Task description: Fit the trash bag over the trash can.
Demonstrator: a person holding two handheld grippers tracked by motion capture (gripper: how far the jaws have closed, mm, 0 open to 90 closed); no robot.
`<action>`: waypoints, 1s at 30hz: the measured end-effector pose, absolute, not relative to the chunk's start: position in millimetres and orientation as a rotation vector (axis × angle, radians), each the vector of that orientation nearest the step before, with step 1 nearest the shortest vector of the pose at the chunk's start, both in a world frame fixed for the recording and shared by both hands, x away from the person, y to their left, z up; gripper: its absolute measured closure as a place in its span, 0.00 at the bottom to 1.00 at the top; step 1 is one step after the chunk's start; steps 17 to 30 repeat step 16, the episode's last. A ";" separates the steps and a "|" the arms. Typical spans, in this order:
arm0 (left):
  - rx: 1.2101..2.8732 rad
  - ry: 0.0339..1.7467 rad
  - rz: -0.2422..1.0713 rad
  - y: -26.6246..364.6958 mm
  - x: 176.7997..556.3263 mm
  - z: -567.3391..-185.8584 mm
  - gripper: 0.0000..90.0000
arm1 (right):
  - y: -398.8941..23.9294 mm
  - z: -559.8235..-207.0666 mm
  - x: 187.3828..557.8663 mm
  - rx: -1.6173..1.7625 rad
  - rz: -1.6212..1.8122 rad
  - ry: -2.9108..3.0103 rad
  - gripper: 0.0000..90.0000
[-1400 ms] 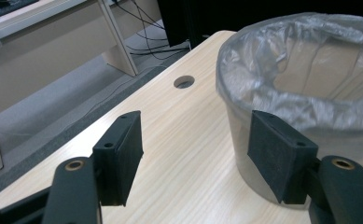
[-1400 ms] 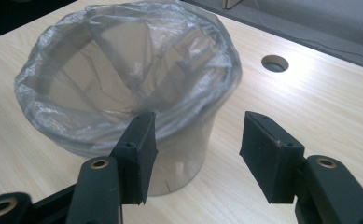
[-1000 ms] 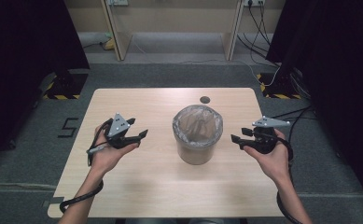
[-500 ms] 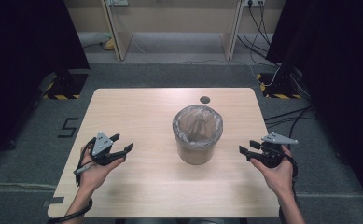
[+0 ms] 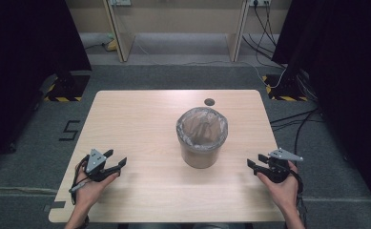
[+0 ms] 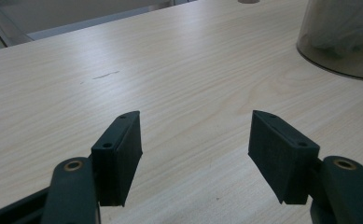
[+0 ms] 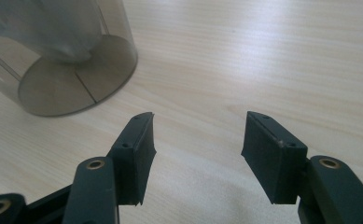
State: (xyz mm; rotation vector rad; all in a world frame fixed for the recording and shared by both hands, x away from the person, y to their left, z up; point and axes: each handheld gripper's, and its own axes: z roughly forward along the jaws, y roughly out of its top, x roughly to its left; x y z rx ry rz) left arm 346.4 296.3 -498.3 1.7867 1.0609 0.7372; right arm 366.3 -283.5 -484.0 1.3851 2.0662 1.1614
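My left gripper (image 5: 115,162) sits low over the near left part of the wooden table (image 5: 140,124), jaws spread wide with nothing between them. My right gripper (image 5: 253,165) is low at the near right edge, jaws also wide and empty. Between them, well apart from both, stands the translucent bin (image 5: 201,137) with its plastic liner (image 5: 201,128), upright near the table's middle.

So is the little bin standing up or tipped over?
Standing up. The bin rests on its flat base on the table, its lined mouth facing upward.
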 end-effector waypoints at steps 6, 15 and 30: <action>1.741 1.081 0.750 301.6 340.0 -505.6 0.38 | -284.7 -499.9 362.7 1.405 1.170 2.010 0.48; 1.711 1.093 0.777 303.5 333.1 -510.1 0.38 | -283.5 -500.7 360.2 1.404 1.195 1.989 0.46; 1.711 1.093 0.778 303.4 333.1 -510.3 0.38 | -283.6 -501.3 359.9 1.405 1.197 1.988 0.46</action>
